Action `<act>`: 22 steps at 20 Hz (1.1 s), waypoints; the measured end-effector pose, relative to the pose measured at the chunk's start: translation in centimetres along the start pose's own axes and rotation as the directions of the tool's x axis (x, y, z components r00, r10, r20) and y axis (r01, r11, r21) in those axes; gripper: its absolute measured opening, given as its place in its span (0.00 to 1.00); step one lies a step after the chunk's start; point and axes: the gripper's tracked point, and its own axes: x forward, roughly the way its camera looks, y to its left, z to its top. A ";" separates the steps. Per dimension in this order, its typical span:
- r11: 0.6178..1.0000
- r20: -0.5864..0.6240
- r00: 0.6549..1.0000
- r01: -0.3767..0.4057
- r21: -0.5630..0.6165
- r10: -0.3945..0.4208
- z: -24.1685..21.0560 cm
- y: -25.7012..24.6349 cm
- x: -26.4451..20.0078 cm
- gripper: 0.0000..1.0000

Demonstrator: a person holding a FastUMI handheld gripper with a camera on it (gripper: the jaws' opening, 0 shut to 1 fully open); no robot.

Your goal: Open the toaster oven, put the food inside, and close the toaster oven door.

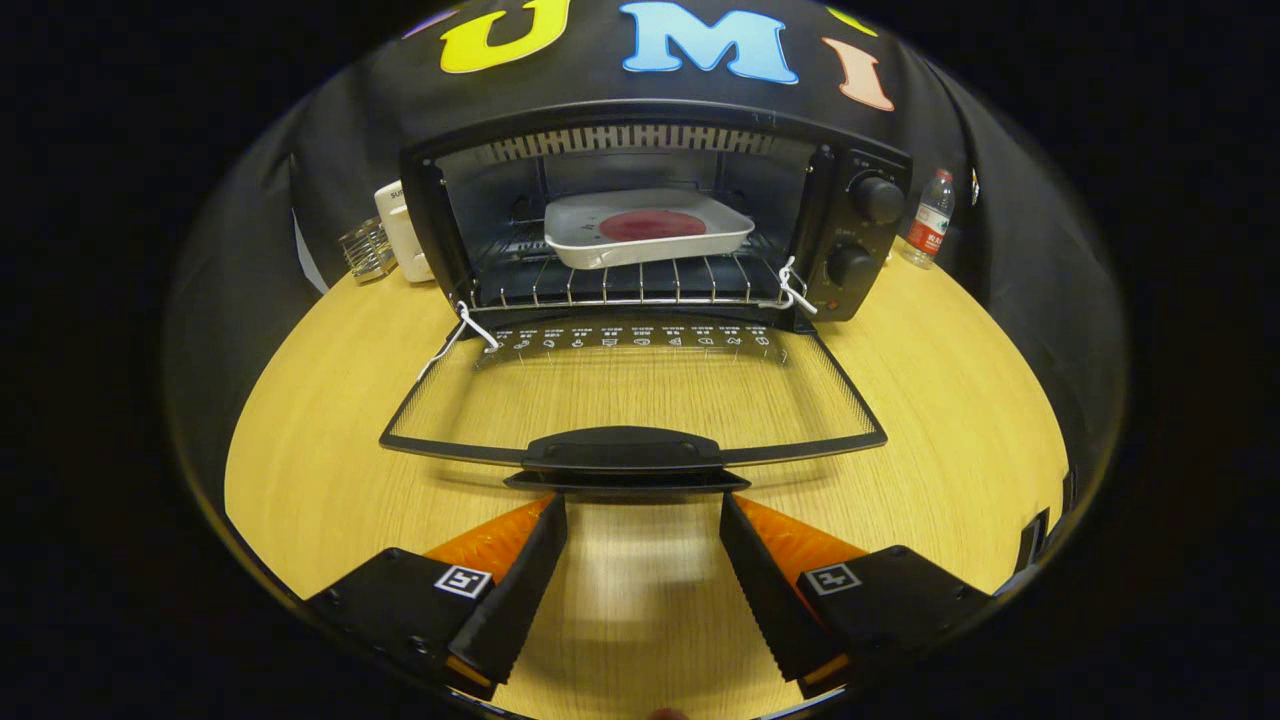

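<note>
A staged recording booth, not a real kitchen: black cloth hangs behind and around a pale wooden table. A toaster oven sits at upper centre, a water bottle upper right, a white appliance upper left.

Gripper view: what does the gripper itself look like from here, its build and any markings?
The gripper has two long wedge-shaped fingers that taper toward their tips, their inner faces ribbed like saw teeth. Each finger is mounted on a blocky black carriage, and each carriage carries a small square black-and-white fiducial marker on top. No cables are visible.
</note>
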 end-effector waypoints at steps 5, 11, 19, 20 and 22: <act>1.000 0.065 0.998 -0.006 0.014 0.005 1.8 0.4 -3.2 0.98; 1.000 0.153 0.988 -0.012 0.022 0.009 5.5 0.3 -5.2 0.98; 1.000 0.283 0.959 -0.004 0.011 0.000 11.2 0.5 -6.0 0.97; 1.000 0.287 0.958 -0.005 0.012 0.001 11.8 0.5 -5.8 0.97; 0.999 0.274 0.962 -0.020 0.043 0.008 12.4 0.3 -5.3 0.97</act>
